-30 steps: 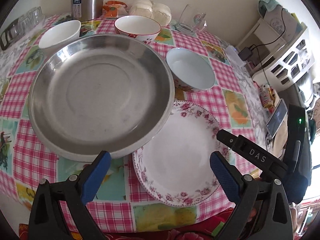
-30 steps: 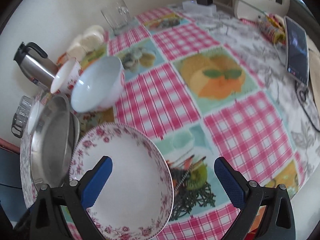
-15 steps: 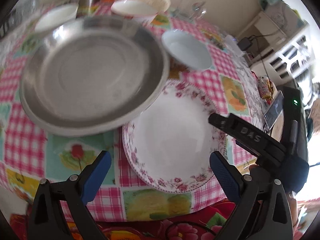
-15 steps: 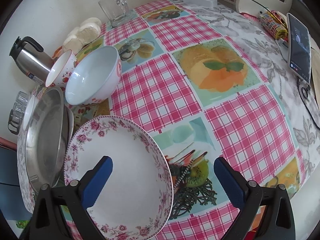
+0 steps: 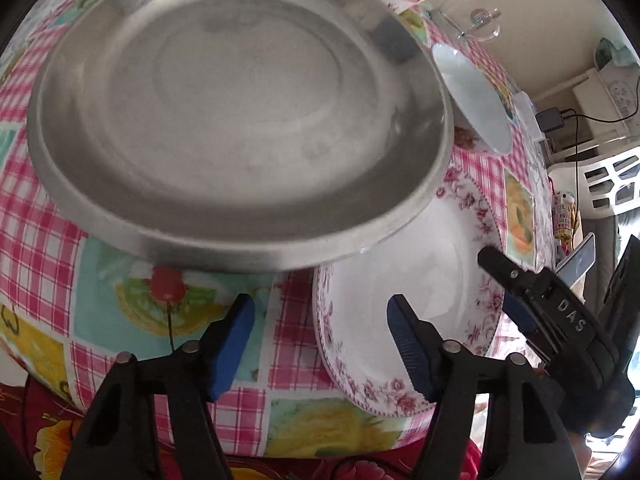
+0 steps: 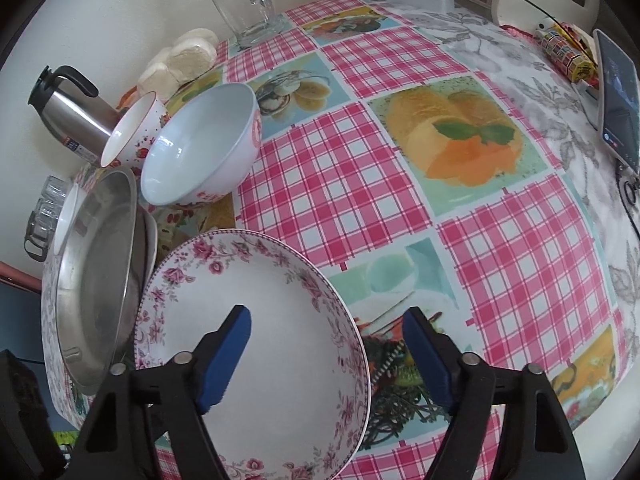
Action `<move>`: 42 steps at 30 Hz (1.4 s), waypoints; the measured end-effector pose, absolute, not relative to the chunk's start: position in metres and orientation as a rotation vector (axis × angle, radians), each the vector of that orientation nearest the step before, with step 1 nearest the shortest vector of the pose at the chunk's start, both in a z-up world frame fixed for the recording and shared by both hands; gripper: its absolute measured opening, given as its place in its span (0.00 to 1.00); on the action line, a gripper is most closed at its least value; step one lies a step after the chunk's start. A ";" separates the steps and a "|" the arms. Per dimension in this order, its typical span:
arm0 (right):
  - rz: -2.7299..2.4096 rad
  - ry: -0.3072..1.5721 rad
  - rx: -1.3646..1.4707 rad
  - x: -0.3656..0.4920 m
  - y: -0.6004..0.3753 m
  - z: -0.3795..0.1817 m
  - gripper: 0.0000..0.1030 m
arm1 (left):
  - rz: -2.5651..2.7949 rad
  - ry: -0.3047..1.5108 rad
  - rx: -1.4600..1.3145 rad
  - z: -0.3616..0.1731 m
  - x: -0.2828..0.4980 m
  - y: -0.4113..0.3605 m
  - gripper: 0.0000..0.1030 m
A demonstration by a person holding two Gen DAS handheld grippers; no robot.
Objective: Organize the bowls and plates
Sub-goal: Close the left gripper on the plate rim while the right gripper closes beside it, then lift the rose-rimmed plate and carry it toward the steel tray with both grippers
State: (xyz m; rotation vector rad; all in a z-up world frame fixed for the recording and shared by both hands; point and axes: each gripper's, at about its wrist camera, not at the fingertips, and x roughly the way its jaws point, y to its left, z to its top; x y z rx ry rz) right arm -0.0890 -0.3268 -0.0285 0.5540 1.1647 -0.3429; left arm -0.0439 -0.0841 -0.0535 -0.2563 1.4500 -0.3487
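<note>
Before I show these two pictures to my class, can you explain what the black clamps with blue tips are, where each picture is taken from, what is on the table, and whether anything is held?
A person holds a two-finger clamp in each hand, each carrying a camera looking along its fingers. One picture comes from the left gripper, the other from the right gripper. On the checked tablecloth lie a steel pan, a floral plate, a white bowl, a glass mug and a flask. Both sets of jaws have just been closing, the right around the plate's rim, but neither presses anything yet.

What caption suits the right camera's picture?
Open right gripper straddling the flowered plate's rim.
</note>
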 end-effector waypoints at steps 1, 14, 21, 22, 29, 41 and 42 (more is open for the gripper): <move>-0.343 1.166 0.557 -0.088 -0.327 -0.029 0.72 | -0.348 1.448 -0.257 -0.053 -0.043 -0.084 0.62; -0.340 1.170 0.618 -0.094 -0.345 -0.036 0.35 | -0.409 1.451 -0.335 -0.062 -0.042 -0.090 0.29; -0.304 1.170 0.618 -0.094 -0.345 -0.038 0.27 | -0.420 1.434 -0.355 -0.062 -0.041 -0.082 0.27; -0.300 1.168 0.619 -0.094 -0.345 -0.038 0.27 | -0.420 1.432 -0.354 -0.061 -0.043 -0.084 0.27; -0.274 1.157 0.635 -0.100 -0.348 -0.038 0.24 | -0.412 1.405 -0.354 -0.061 -0.042 -0.092 0.27; -0.334 1.130 0.672 -0.125 -0.379 -0.034 0.20 | -0.527 1.388 -0.306 -0.062 -0.045 -0.137 0.27; -0.340 1.125 0.680 -0.128 -0.383 -0.033 0.20 | -0.536 1.389 -0.310 -0.062 -0.046 -0.139 0.27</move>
